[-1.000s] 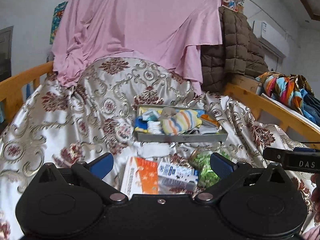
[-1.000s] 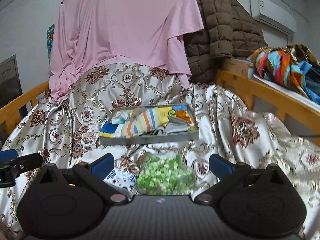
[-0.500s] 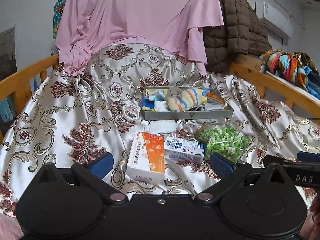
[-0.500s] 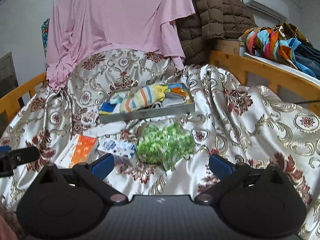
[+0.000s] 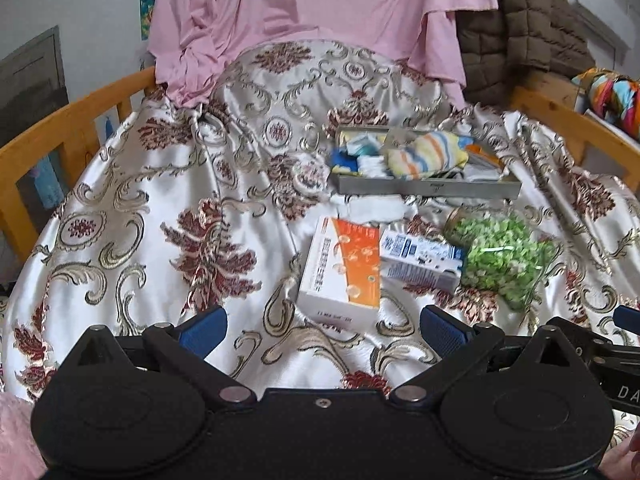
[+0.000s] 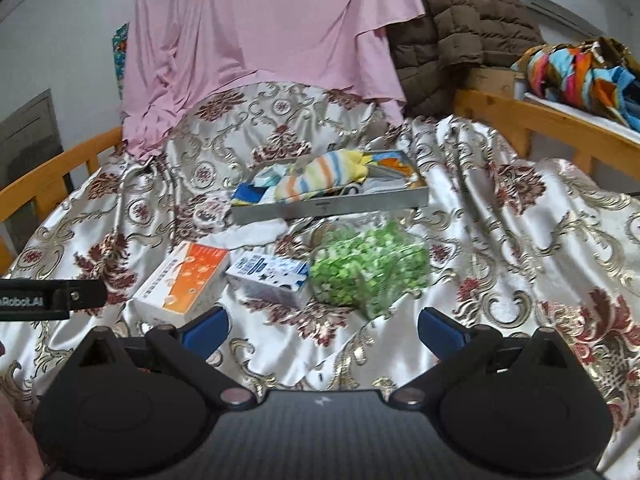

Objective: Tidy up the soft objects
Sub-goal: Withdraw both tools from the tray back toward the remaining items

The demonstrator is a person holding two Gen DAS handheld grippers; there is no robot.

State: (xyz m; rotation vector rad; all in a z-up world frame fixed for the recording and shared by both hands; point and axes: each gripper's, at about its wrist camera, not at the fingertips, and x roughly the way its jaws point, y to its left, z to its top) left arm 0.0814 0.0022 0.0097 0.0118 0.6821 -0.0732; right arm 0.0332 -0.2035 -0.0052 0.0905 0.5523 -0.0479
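A patterned satin bedspread point(image 5: 168, 208) is covering the bed, with wooden rails point(image 5: 60, 128) running along both sides. A pink sheet point(image 5: 320, 12) is hanging over the far end, and a brown quilted jacket point(image 6: 460, 24) is draped just beside it on the right. A colourful striped cloth point(image 6: 576, 68) is lying on a ledge past the right rail. Near the middle of the bedspread a grey tray point(image 5: 428, 190) is holding the soft things: a striped sock point(image 5: 428, 156) is lying across the top, with blue and white socks point(image 5: 356, 158) bunched at its left end. A white sock point(image 5: 372, 208) is lying on the bedspread, touching the tray's front wall. In front of that, an orange box point(image 5: 344, 268), a blue-and-white carton point(image 5: 420, 256) and a bag of green bits point(image 5: 500, 256) are sitting in a row, each touching the next. The left gripper point(image 5: 320, 328) is hovering above the near bedspread, jaws spread wide and gripping nothing. The right gripper point(image 6: 322, 326) is hanging likewise, wide apart and empty, just short of the bag.
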